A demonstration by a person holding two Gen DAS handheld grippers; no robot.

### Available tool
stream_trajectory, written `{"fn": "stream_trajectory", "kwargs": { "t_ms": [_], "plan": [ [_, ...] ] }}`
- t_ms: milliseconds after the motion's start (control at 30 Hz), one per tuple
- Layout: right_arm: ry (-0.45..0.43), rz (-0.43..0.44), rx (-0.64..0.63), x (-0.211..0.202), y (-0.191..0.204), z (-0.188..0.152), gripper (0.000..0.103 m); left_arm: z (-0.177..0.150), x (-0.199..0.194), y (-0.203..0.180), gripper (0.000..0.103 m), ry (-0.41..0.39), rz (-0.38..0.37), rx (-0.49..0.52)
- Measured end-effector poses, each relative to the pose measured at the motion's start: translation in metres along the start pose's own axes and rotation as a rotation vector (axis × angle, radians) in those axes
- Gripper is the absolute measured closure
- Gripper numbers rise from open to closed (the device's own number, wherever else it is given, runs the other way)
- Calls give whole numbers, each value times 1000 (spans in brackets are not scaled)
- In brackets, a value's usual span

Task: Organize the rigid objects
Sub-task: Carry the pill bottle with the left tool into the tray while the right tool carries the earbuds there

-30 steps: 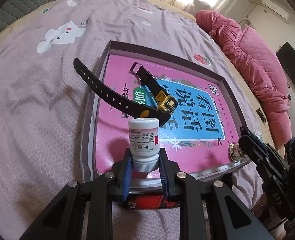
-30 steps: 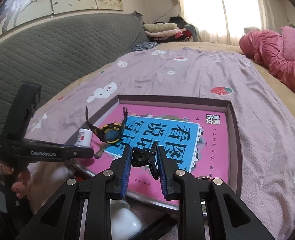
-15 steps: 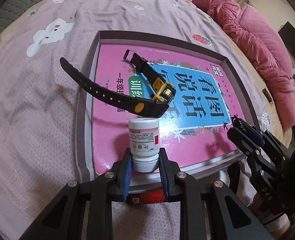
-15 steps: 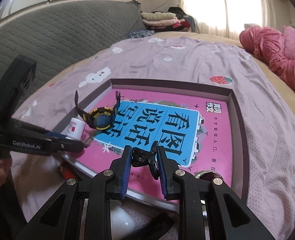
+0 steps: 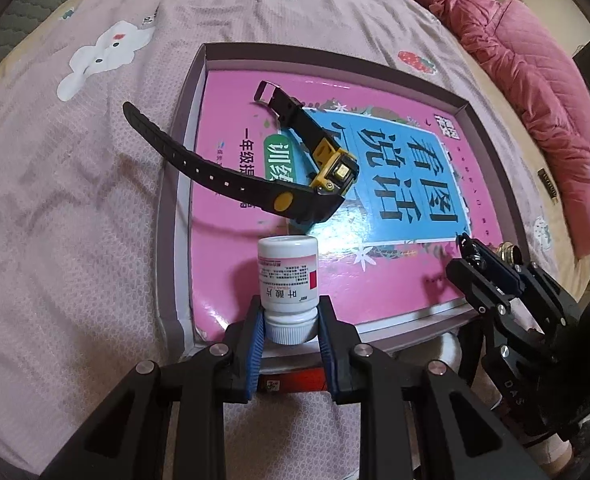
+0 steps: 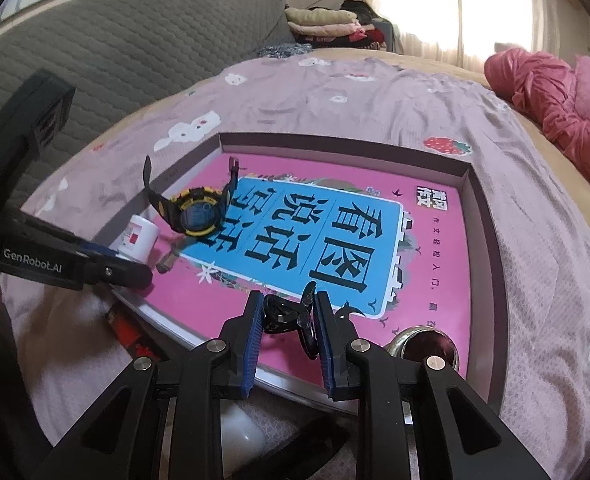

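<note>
Over tray (image 5: 183, 184): 1 watch (image 5: 327, 168), L gripper (image 5: 289, 322) pinching 1 bottle (image 5: 287, 276), R gripper (image 6: 287, 320) clamping 1 clip (image 6: 285, 314).

- Pill bottle (image 5: 287, 280): white w/ pink-red label
- Watch (image 5: 331, 168): black strap, yellow case
- Book (image 6: 335, 240): pink cover, blue panel, black chars
- Bedsheet (image 5: 75, 200): mauve, white bunny & strawberry prints
</note>
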State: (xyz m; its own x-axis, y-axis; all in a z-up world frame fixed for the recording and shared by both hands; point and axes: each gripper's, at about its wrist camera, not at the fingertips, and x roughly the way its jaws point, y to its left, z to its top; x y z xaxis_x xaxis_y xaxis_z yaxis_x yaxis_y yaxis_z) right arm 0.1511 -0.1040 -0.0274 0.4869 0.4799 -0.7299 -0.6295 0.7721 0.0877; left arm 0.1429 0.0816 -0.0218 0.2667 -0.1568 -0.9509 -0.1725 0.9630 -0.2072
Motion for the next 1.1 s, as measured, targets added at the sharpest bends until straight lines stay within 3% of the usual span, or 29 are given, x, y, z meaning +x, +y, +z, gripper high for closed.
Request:
{"fn": "stream_trajectory", "kwargs": {
  "t_ms": [167, 633, 1100],
  "plan": [
    [11, -9, -27, 1, 2, 0, 77, 2, 3, -11, 77, 18, 59, 27],
    [42, -1, 12, 3, -10, 0, 77, 6, 8, -15, 77, 19, 83, 17],
    [53, 18, 34, 5, -14, 0, 77, -13, -14, 8, 78, -86, -26, -50]
  ]
}}
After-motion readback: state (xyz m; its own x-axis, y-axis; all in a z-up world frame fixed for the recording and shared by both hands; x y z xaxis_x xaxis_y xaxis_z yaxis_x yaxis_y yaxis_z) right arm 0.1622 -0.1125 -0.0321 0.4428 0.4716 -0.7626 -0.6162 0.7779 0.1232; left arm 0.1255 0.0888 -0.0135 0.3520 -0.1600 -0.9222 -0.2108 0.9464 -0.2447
